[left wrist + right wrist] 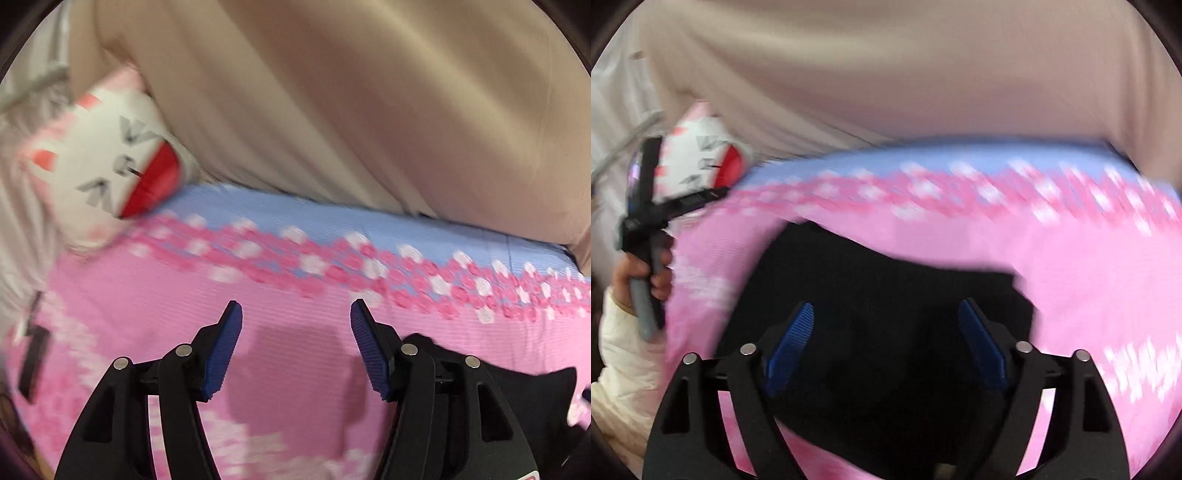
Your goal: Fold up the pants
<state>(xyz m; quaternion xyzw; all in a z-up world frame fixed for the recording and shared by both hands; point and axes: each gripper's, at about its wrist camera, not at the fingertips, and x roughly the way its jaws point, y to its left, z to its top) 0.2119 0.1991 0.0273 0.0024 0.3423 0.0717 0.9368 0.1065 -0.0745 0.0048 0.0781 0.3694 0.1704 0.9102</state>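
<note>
Pink sheet (155,325) fills the lower half of the left wrist view, with one band of pink and white flowers running across it and a blue strip (332,218) along the far edge. Beyond that edge hangs a beige curtain (332,92). One white cat pillow (110,162) with a red mouth lies at the far left corner. The left gripper (296,347) has its two blue pads (225,347) spread wide and nothing between them, above bare sheet. A corner of the black pants (546,391) shows at the right, behind the right finger. Open sheet lies ahead and to the left of the gripper. No writing can be read; the view is blurred.

From the right wrist view, the pants (886,280) lie flat on the sheet (1089,288), their far edge wavy, their right edge ending short of the sheet's right side, with bare pink around them on the far and right sides. The right gripper (886,343) is spread, both pads (792,343) over the black cloth with none of it pinched. At the left, one hand (646,273) in a cream sleeve holds the other gripper (653,218) by its grey handle, in front of the pillow (698,155). The curtain (886,74) closes the far side. Labels are too blurred to read.
</note>
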